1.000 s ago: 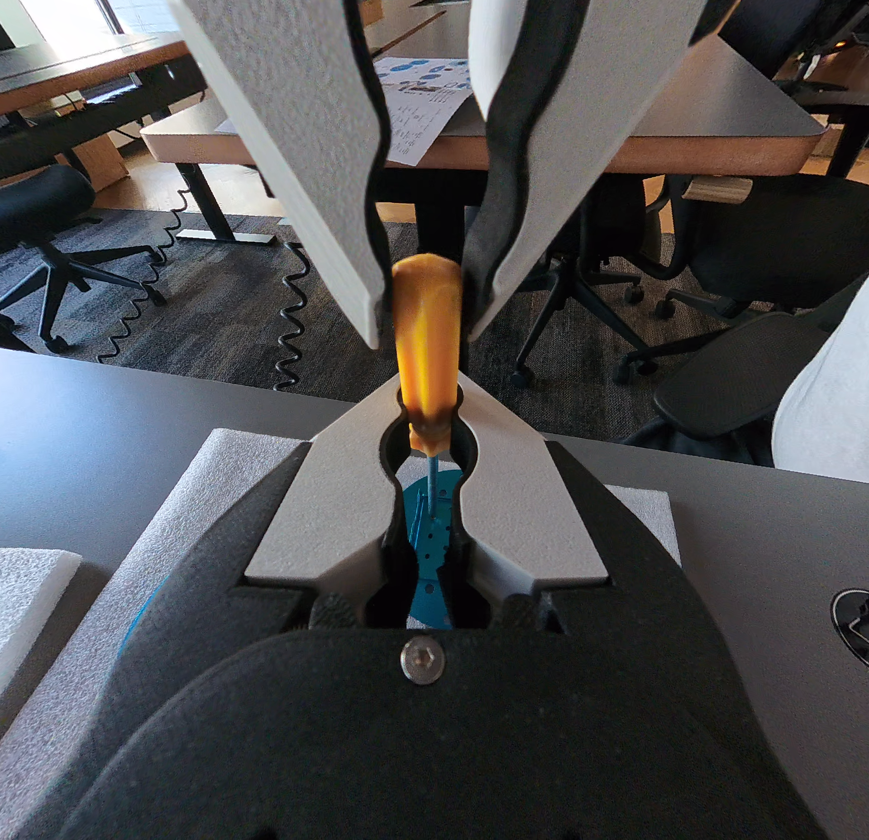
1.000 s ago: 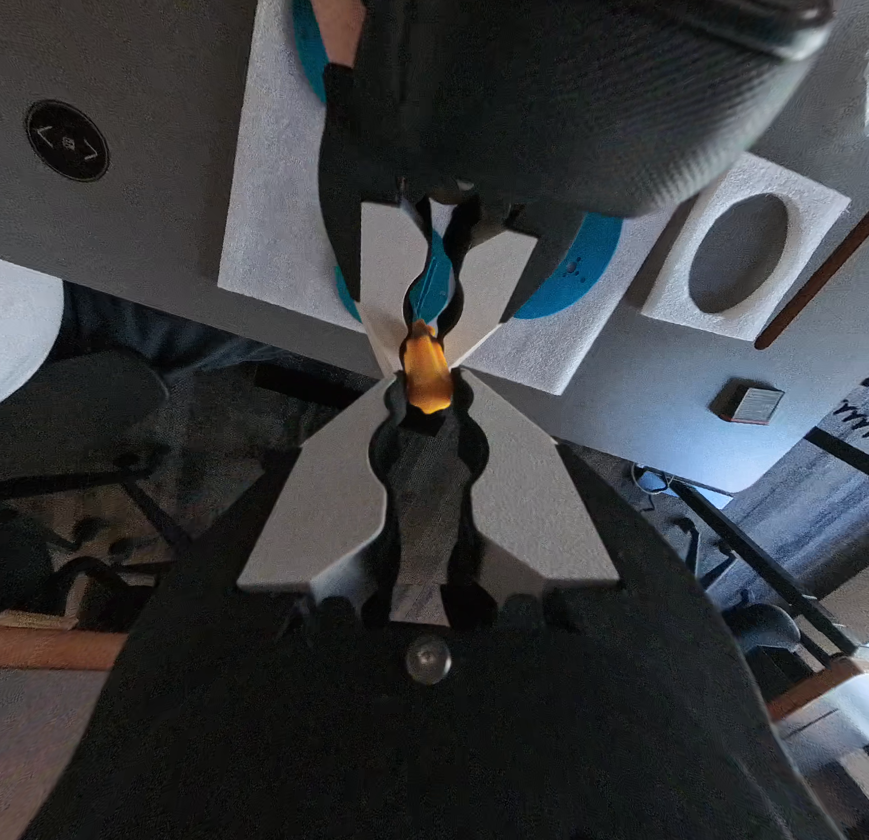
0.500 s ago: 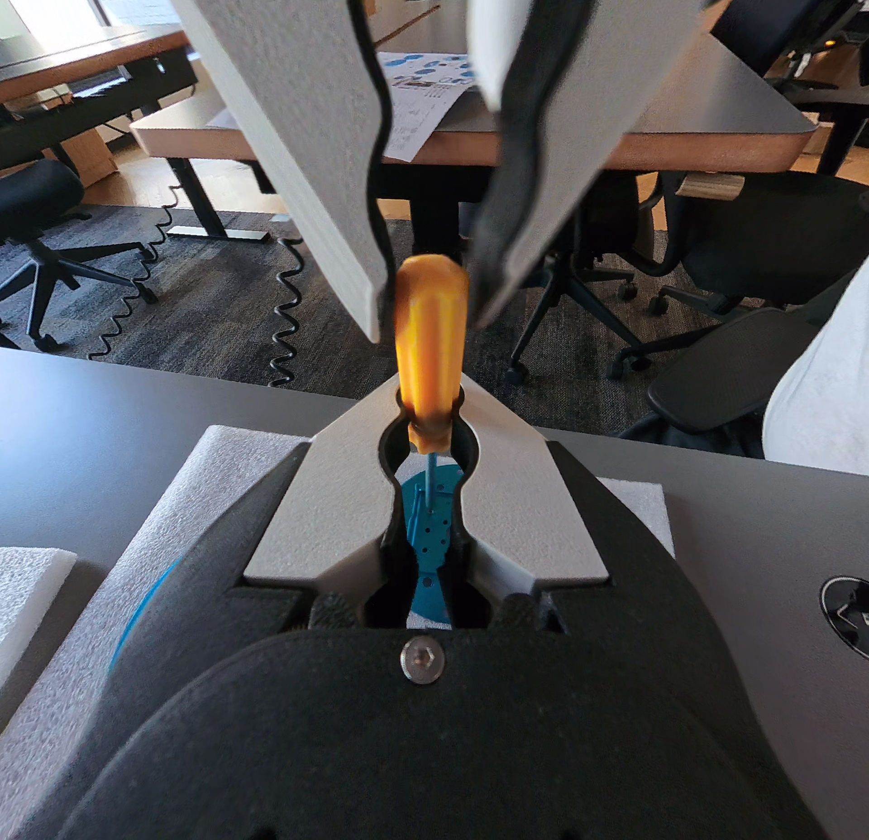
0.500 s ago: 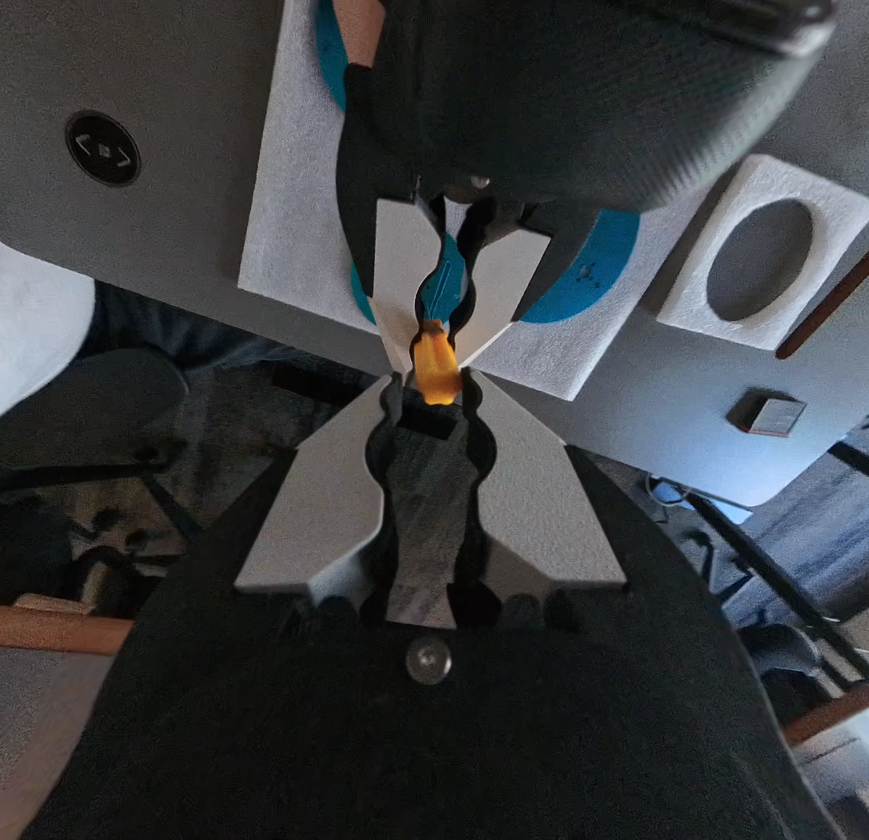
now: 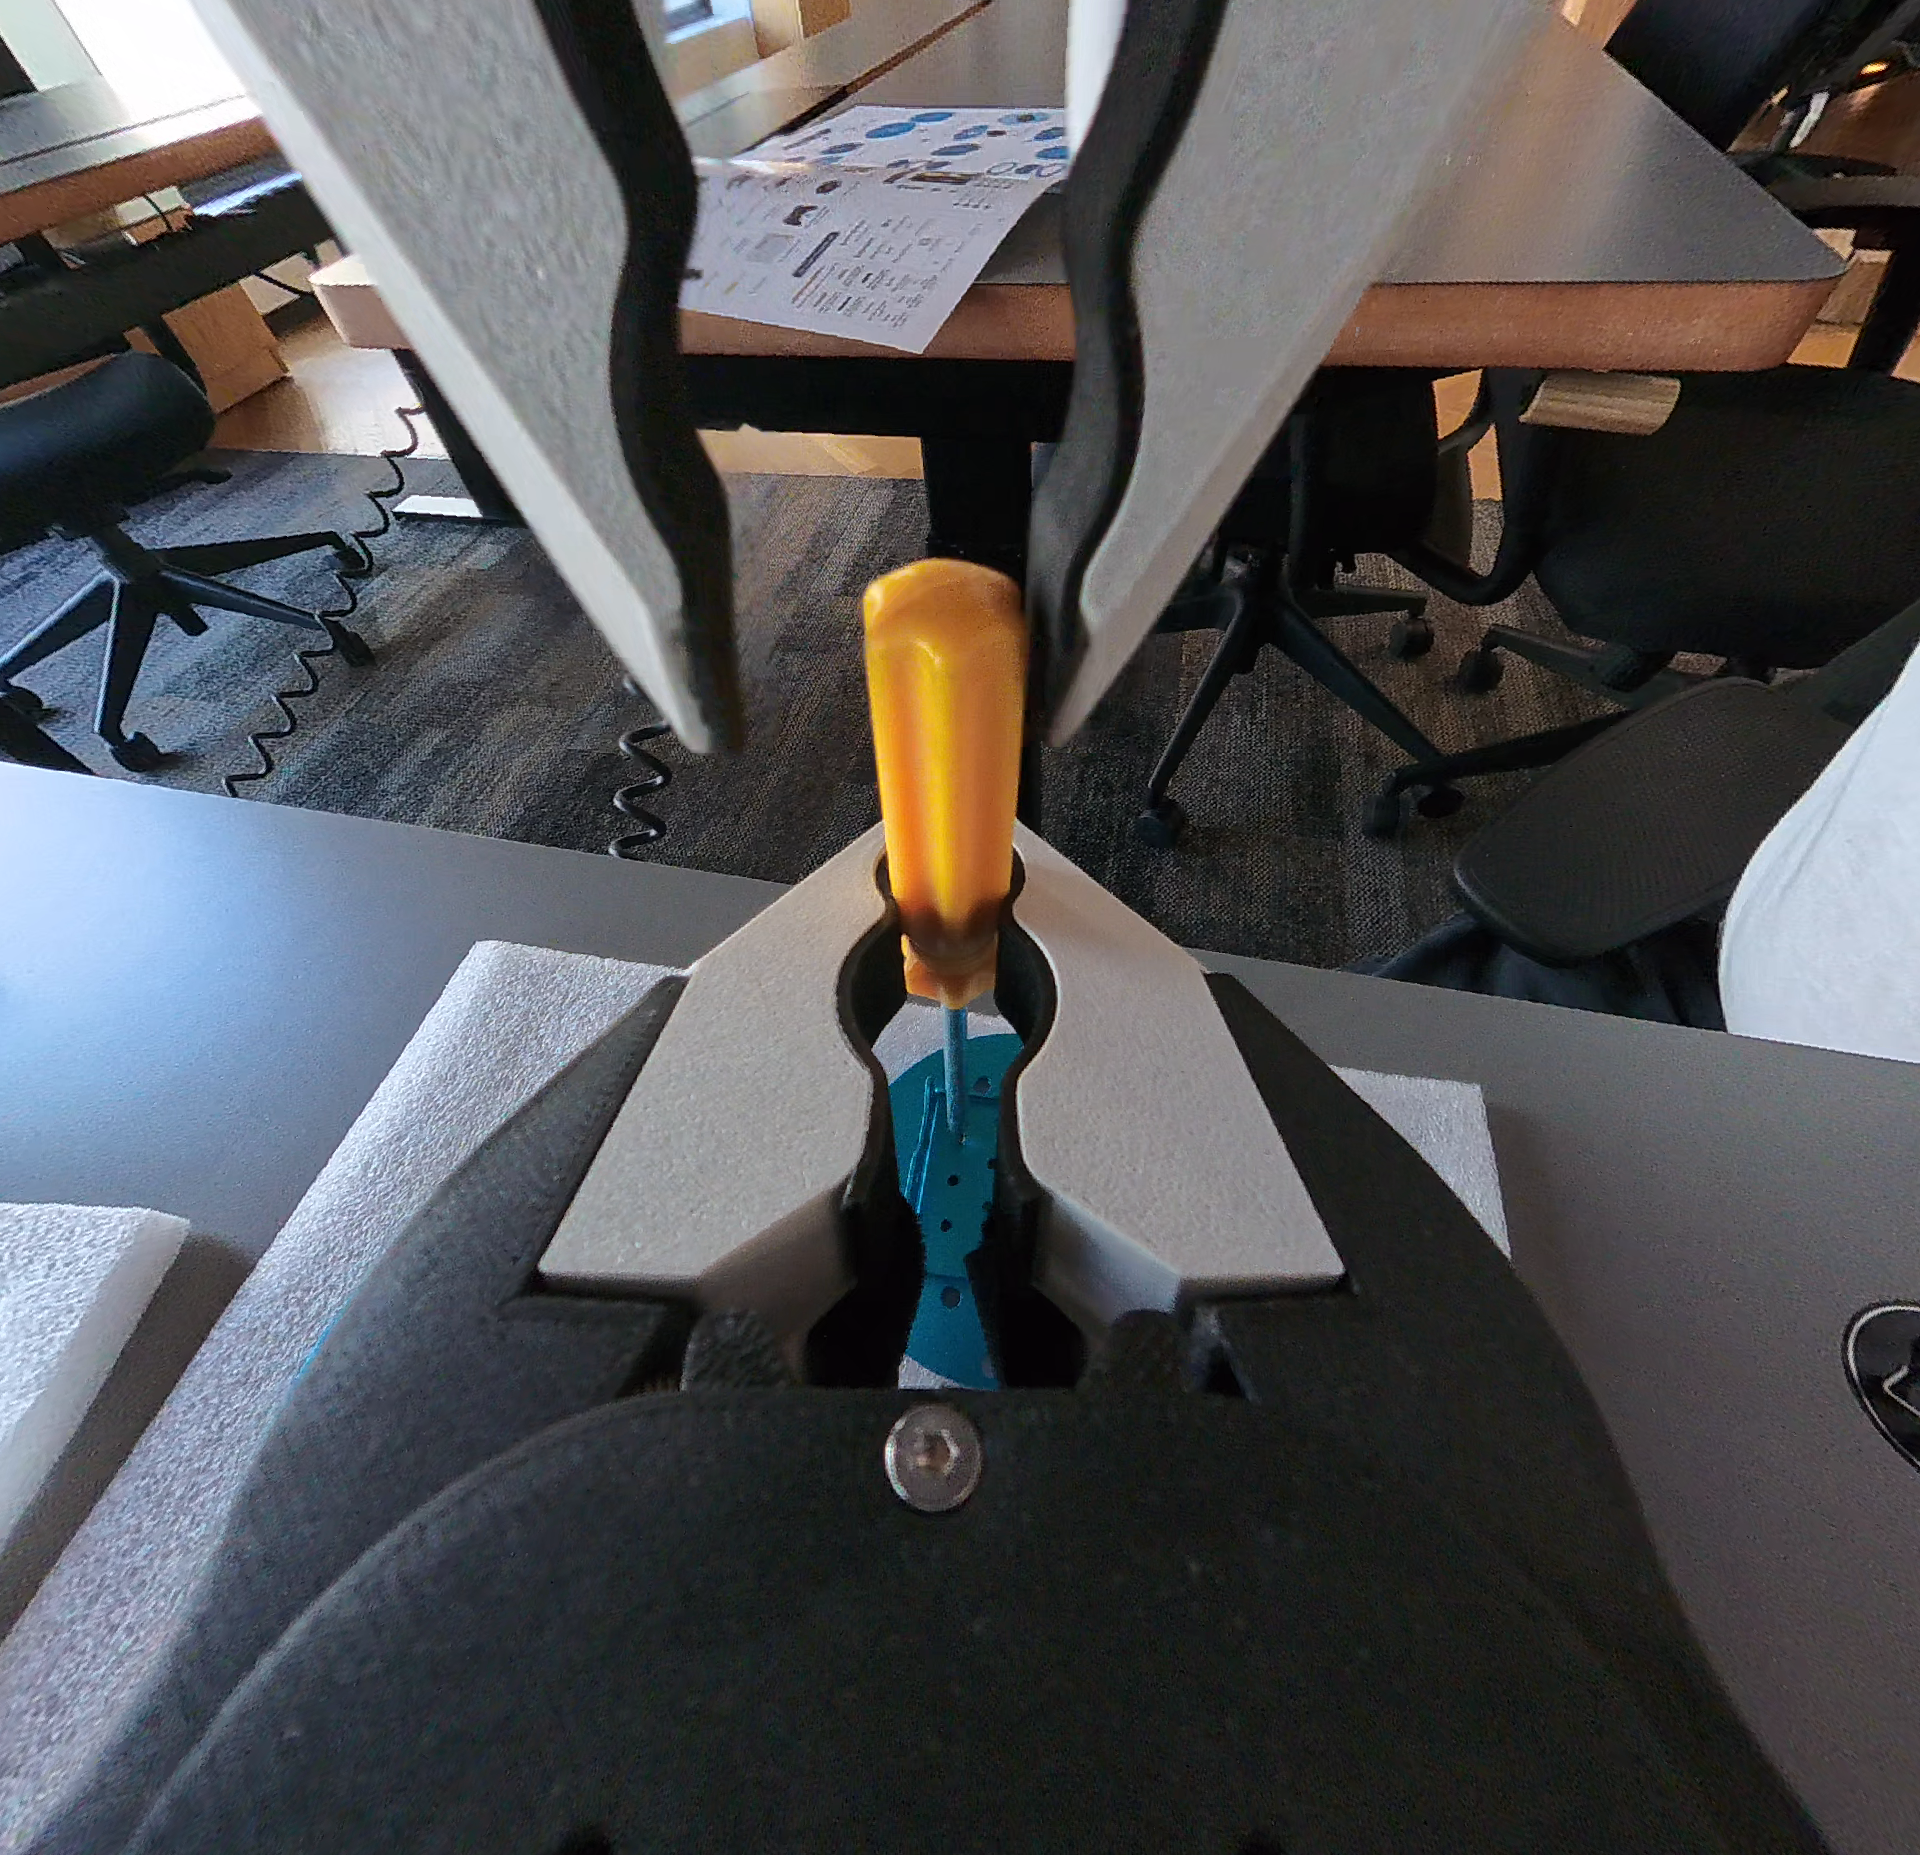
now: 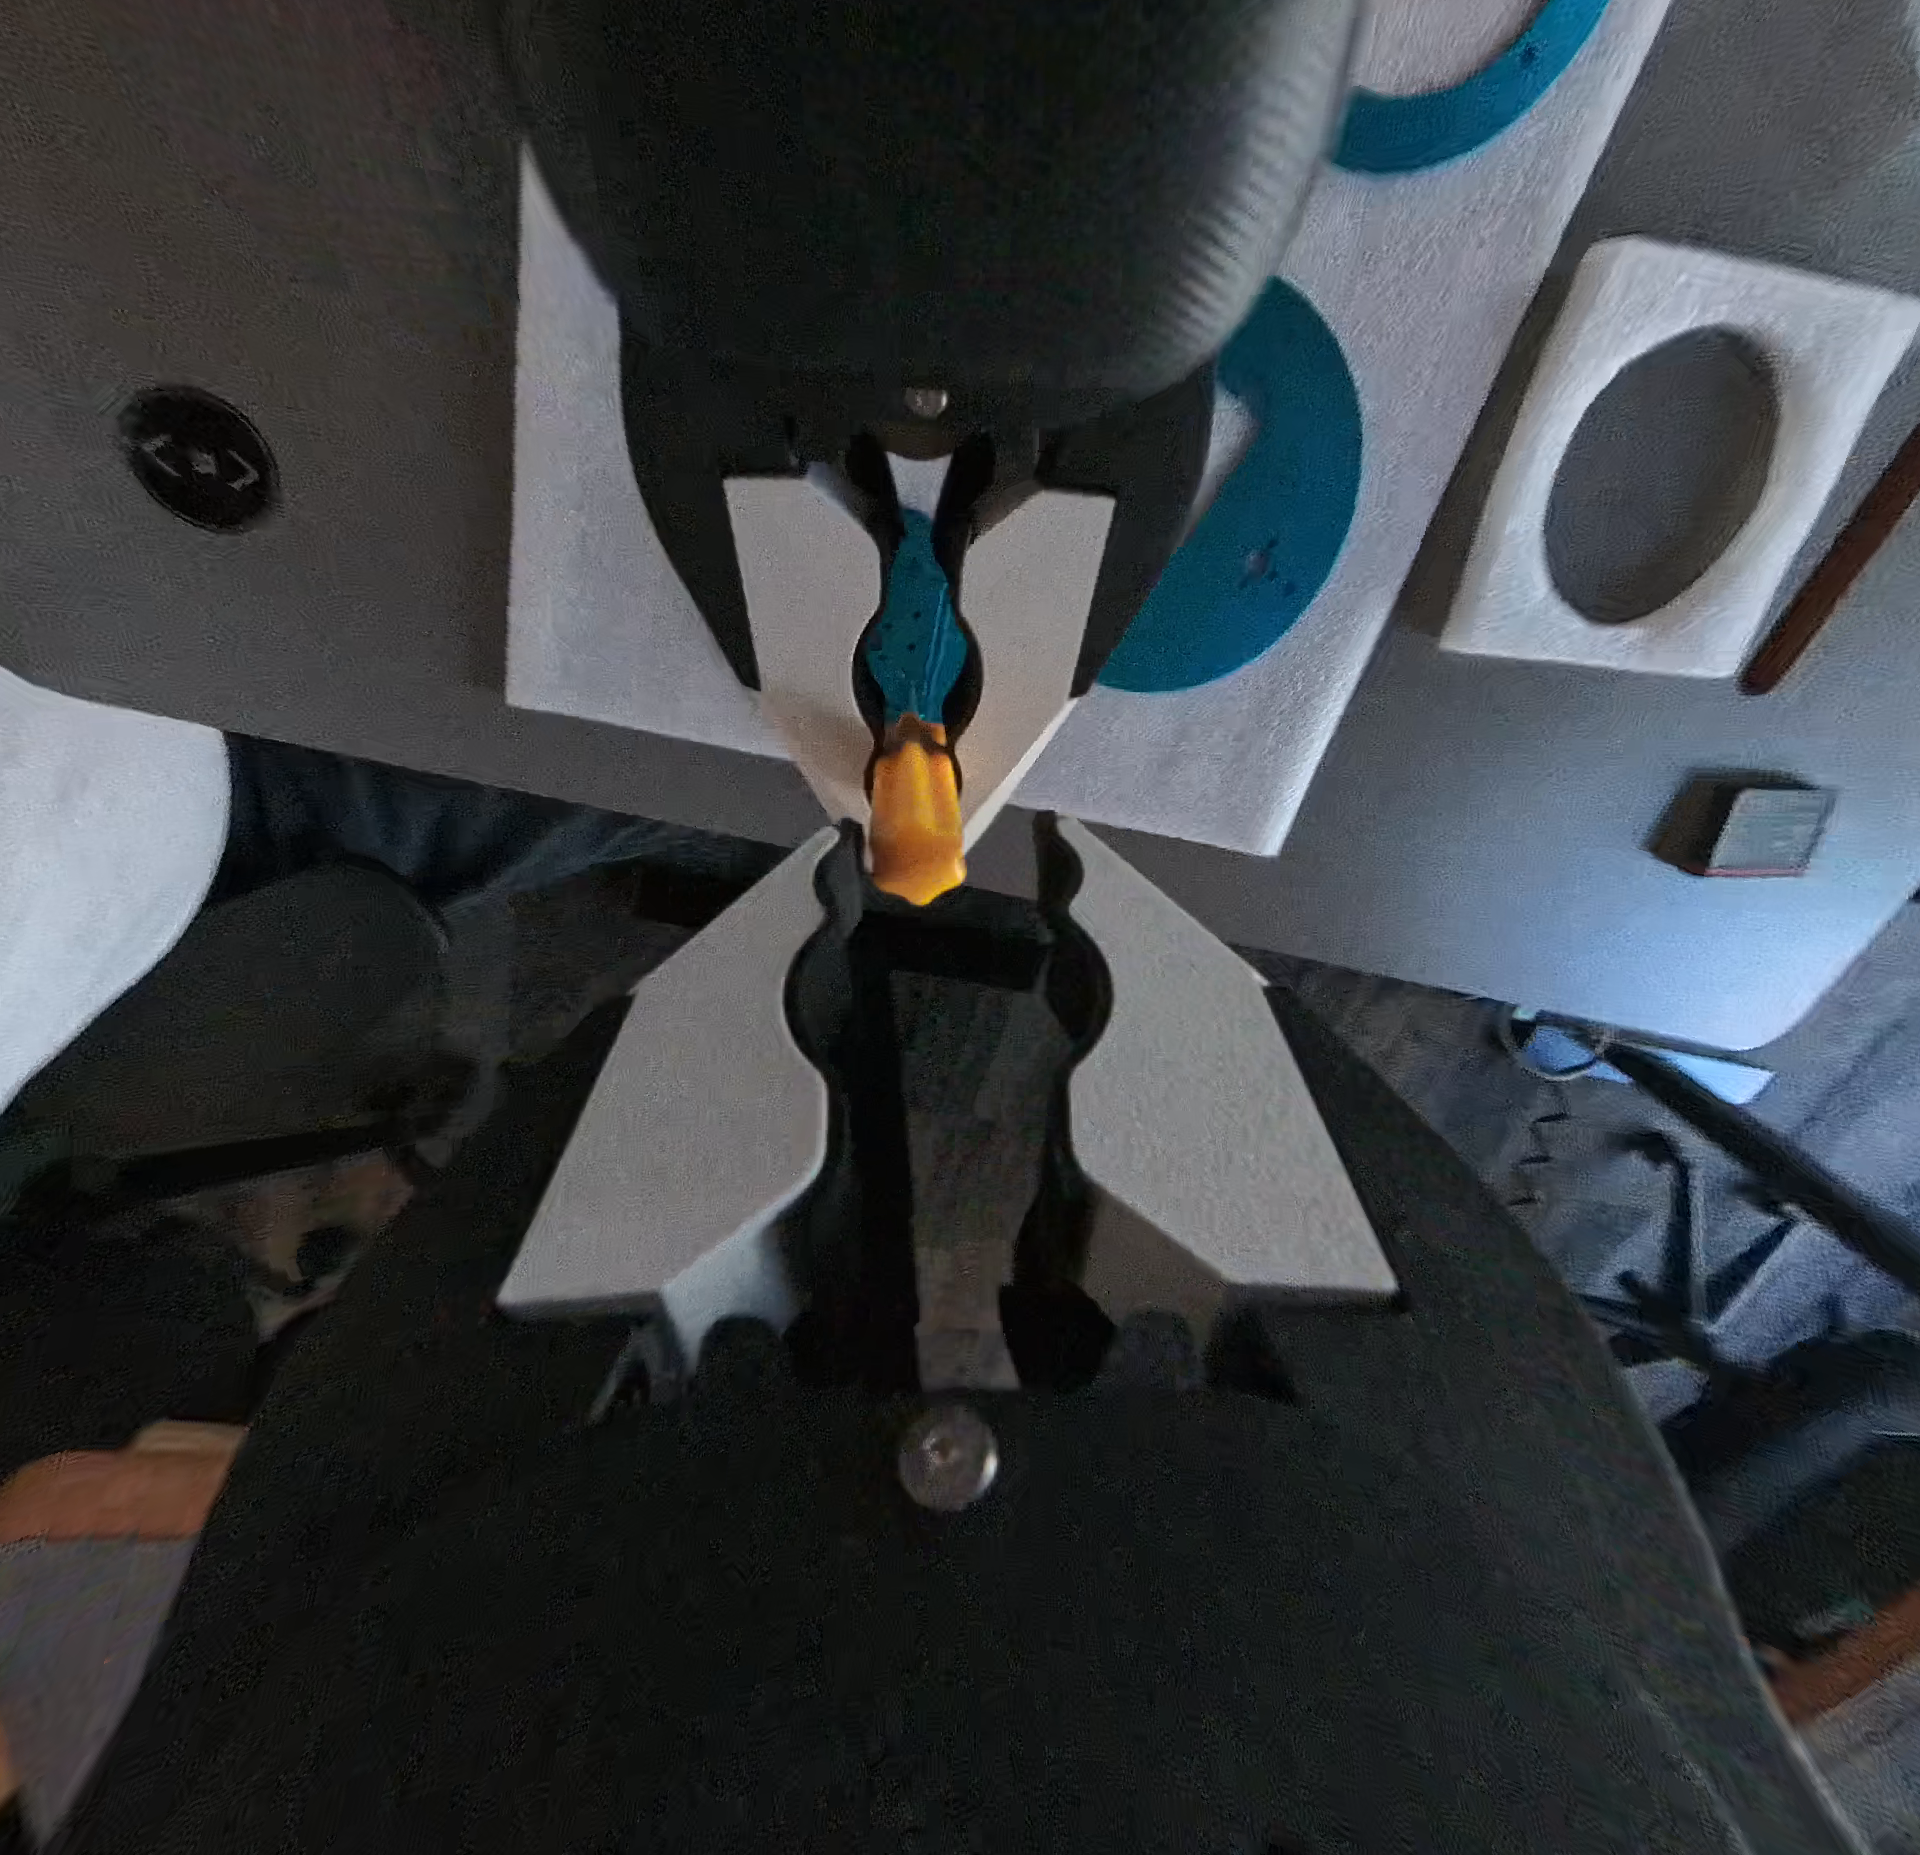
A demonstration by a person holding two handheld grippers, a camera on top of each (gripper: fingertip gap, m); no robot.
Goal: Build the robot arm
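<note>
Standing upright in the left wrist view, an orange-handled screwdriver [image 5: 943, 756] is pinched near the base of its handle by the left gripper [image 5: 945, 875], whose fingers are pressed against it. The thin shaft is pointed down at a blue perforated disc [image 5: 951, 1223], which is laid on a white foam sheet [image 5: 520, 1036] on the grey worktop [image 5: 260, 922]. Just above, the right gripper [image 5: 883, 735] is held with its fingers spread on either side of the handle's top; one finger is seen just beside the handle, the other apart from it. In the right wrist view, the handle end [image 6: 914, 829] is seen near the left fingertip. Farther off, a foam block with an oval cutout [image 6: 1662, 465] is lain on the worktop. Beyond, an office desk [image 5: 1558, 236] bearing a printed sheet [image 5: 883, 226] and swivel chairs [image 5: 104, 517] are seen.
</note>
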